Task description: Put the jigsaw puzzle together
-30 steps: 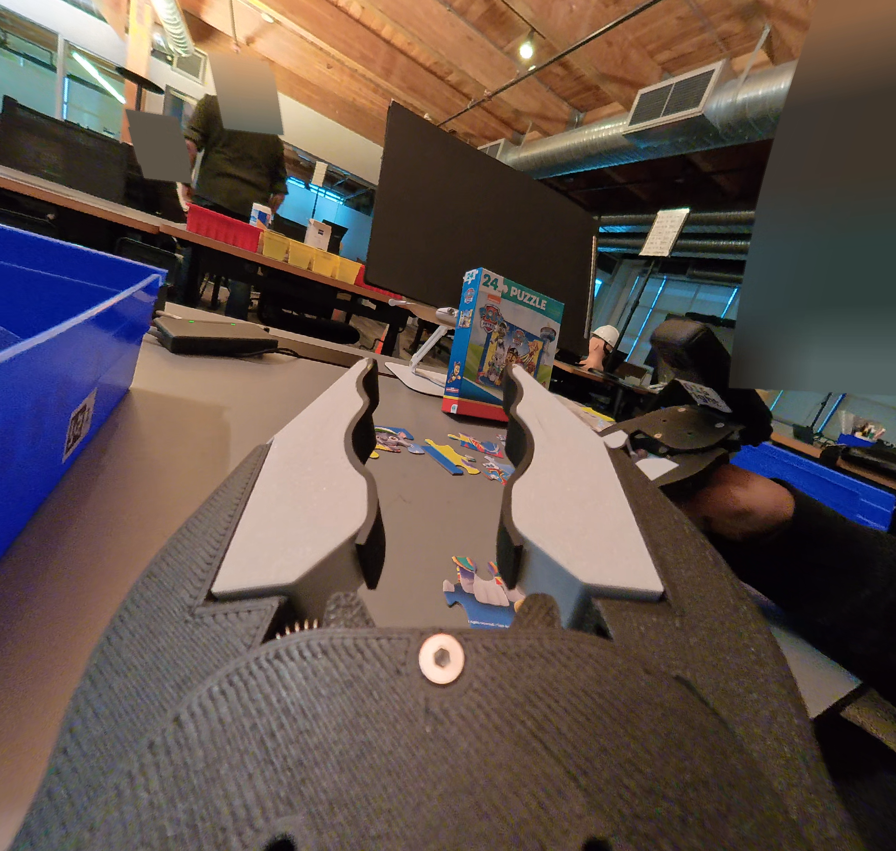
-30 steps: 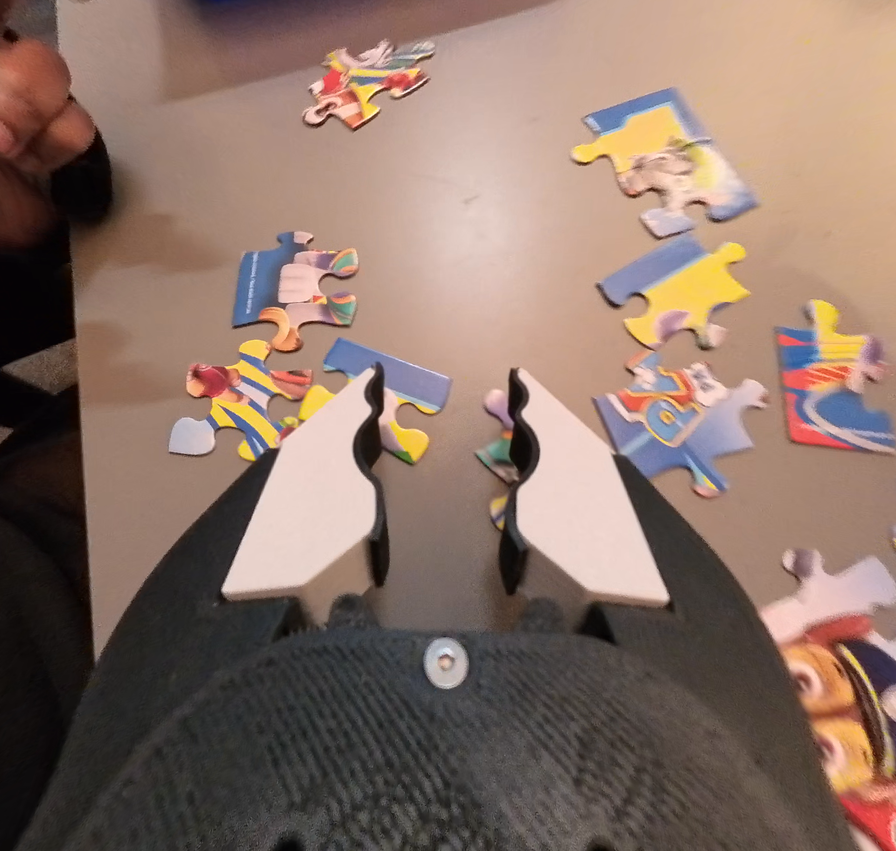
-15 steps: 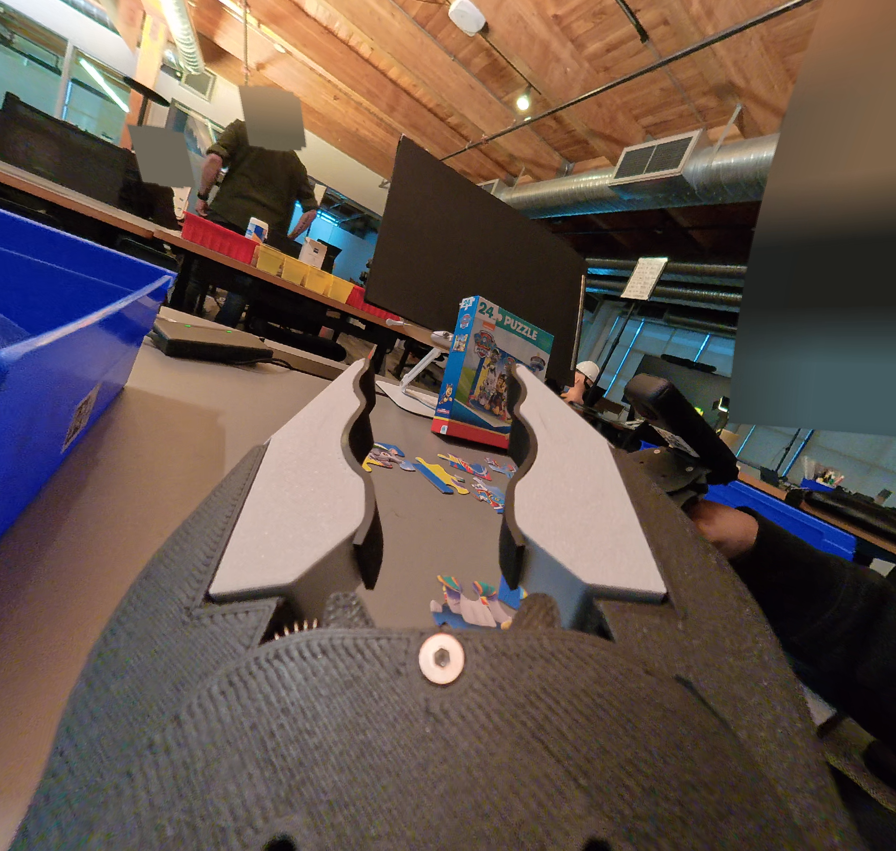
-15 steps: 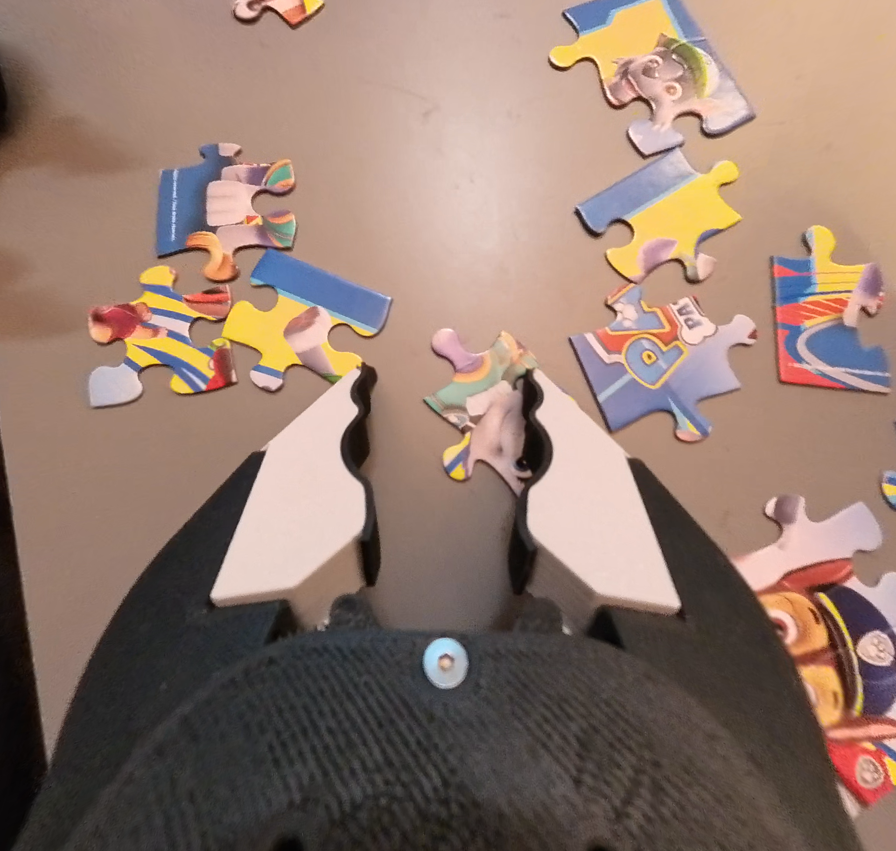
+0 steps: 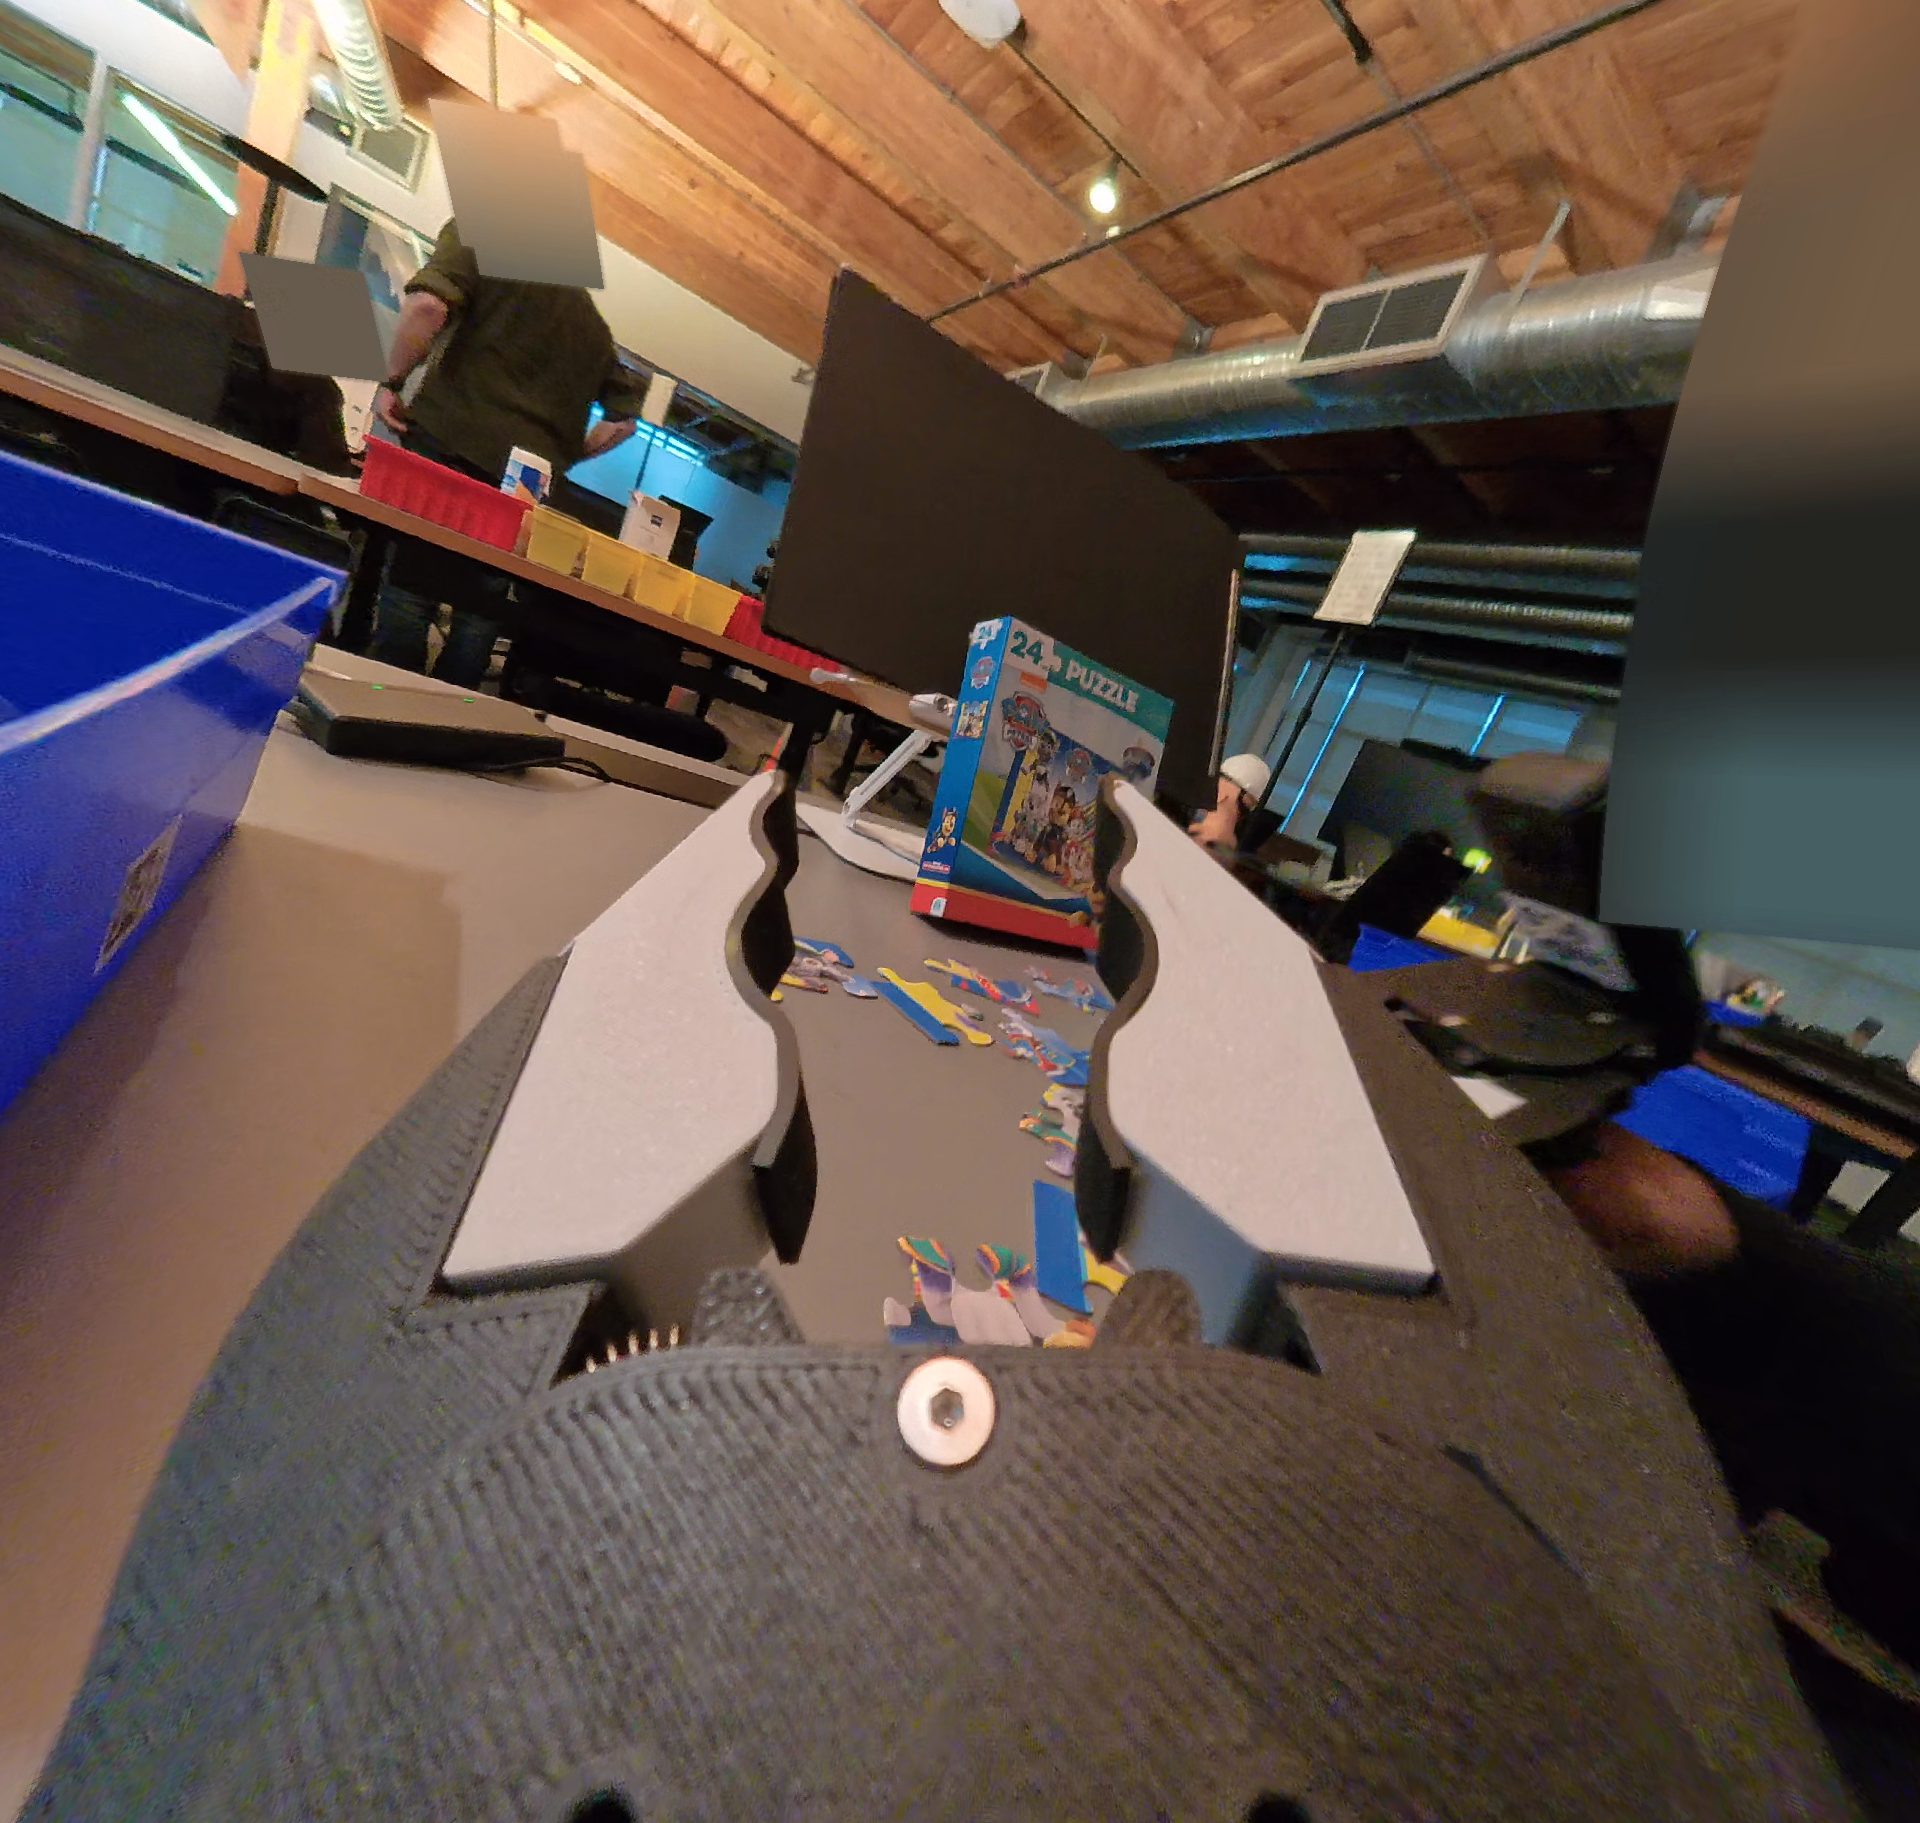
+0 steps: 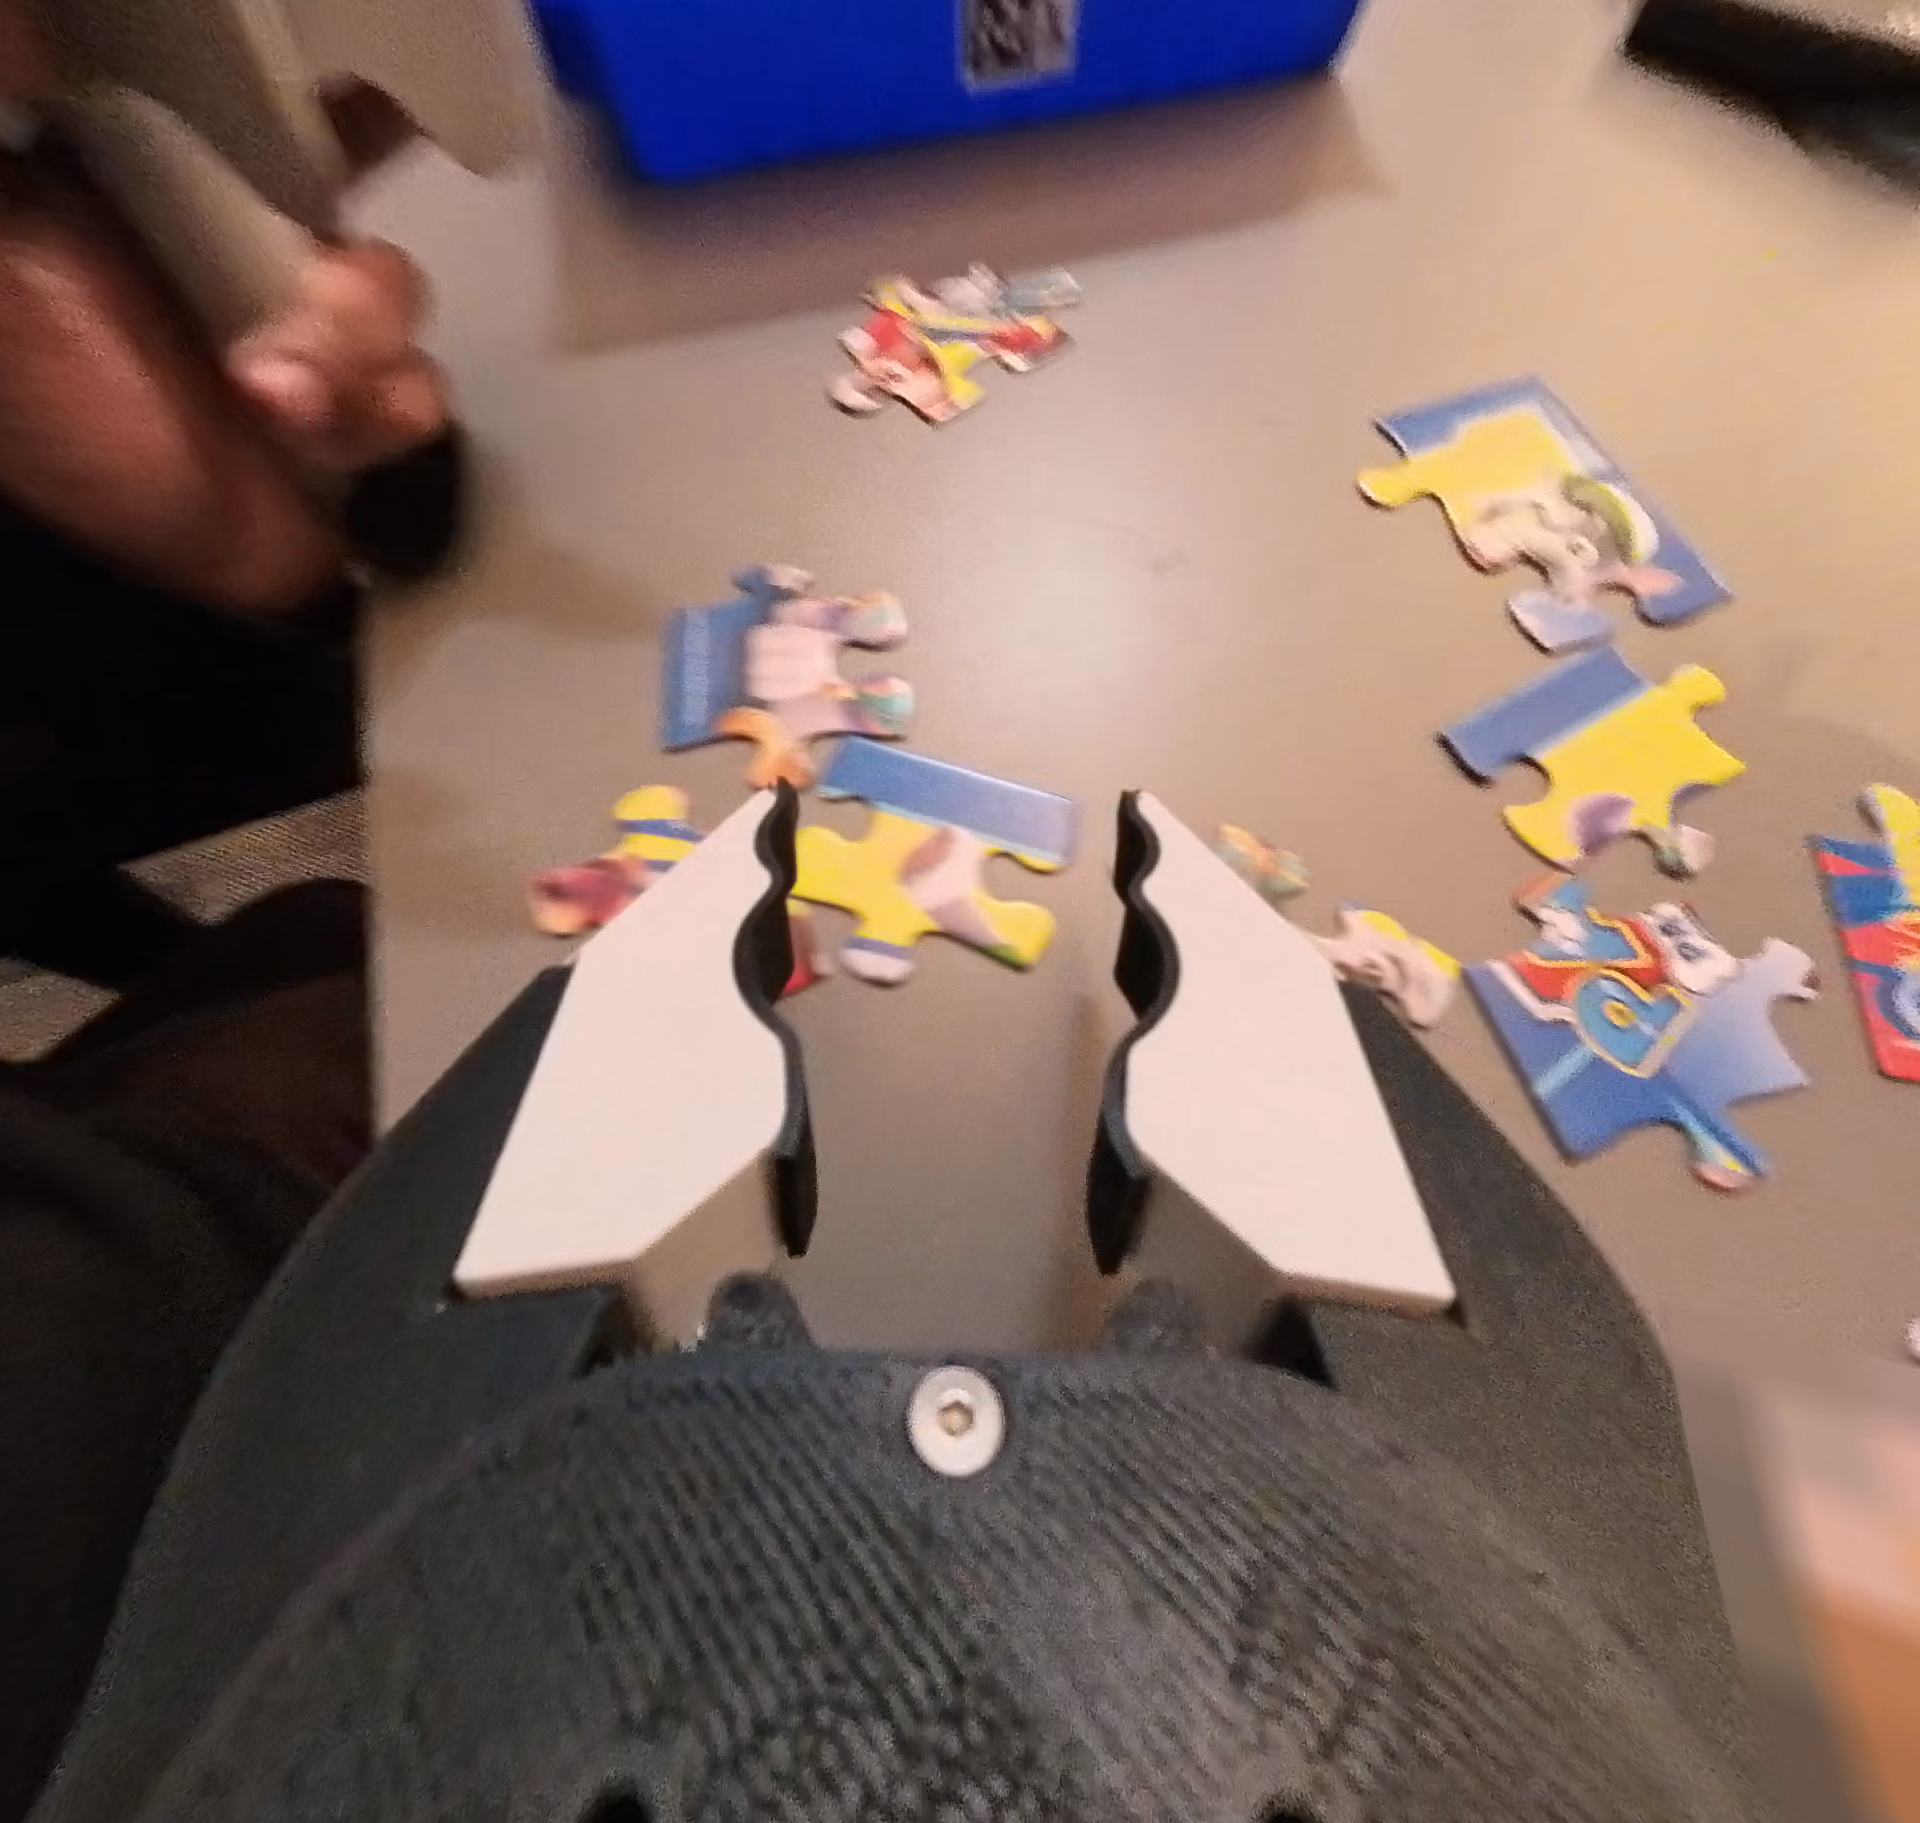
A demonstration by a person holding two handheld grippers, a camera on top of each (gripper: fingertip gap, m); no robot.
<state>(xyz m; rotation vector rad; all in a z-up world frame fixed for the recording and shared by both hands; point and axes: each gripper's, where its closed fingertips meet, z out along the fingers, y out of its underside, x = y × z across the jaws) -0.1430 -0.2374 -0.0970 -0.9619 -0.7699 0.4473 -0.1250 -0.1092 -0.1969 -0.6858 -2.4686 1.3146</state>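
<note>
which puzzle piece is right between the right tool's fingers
The yellow piece with a blue strip along its top edge. It lies flat on the table in the open right tool's gap, by its left finger; the other pieces lie outside.

Blurred hand (image 6: 177,423) — edge-cropped blue bin (image 6: 831,38)

- I take this for an open-plan workshop office: exposed wood ceiling (image 5: 790,80), silver air duct (image 5: 1455,360).
- I see long worktables (image 5: 436,516) carrying red and yellow bins (image 5: 623,558), a big dark screen (image 5: 987,526), and a person (image 5: 509,371) standing there.
</note>
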